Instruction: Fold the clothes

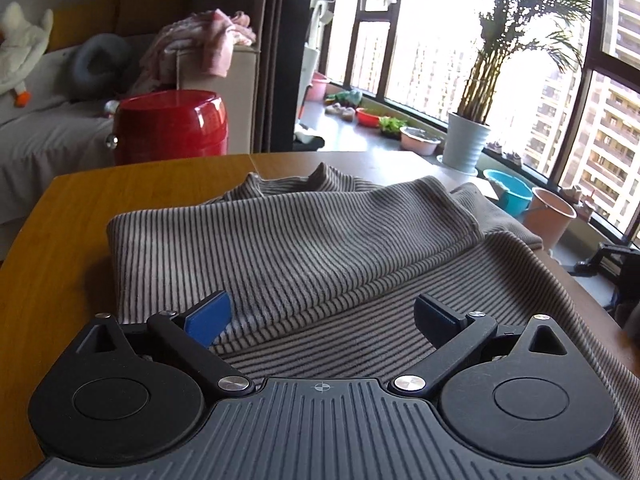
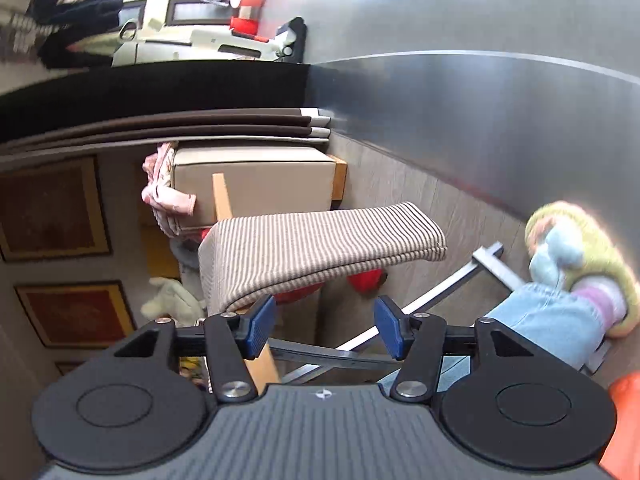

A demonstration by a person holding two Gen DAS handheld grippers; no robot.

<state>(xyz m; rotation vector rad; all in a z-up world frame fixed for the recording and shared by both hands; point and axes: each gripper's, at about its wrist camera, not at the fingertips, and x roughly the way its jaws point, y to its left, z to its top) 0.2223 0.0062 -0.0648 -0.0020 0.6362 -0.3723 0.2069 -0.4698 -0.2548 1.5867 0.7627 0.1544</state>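
Left wrist view: we see striped garment [image 1: 304, 248] folded on wooden tabletop [image 1: 72, 240], folded layer on top. Left gripper [image 1: 324, 316] spread wide over near hem, nothing pinched. Beyond tabletop: red drum stool [image 1: 172, 124], pink clothes heap [image 1: 200, 48], white potted palm [image 1: 466, 142], blue and pink buckets by window. No readable writing.

Right wrist view, rolled sideways: right gripper [image 2: 325, 330] partly open, empty. Garment overhangs table edge ahead of it. Only here we see cardboard box [image 2: 256, 184], person's slippered foot [image 2: 580, 264], jeans leg.
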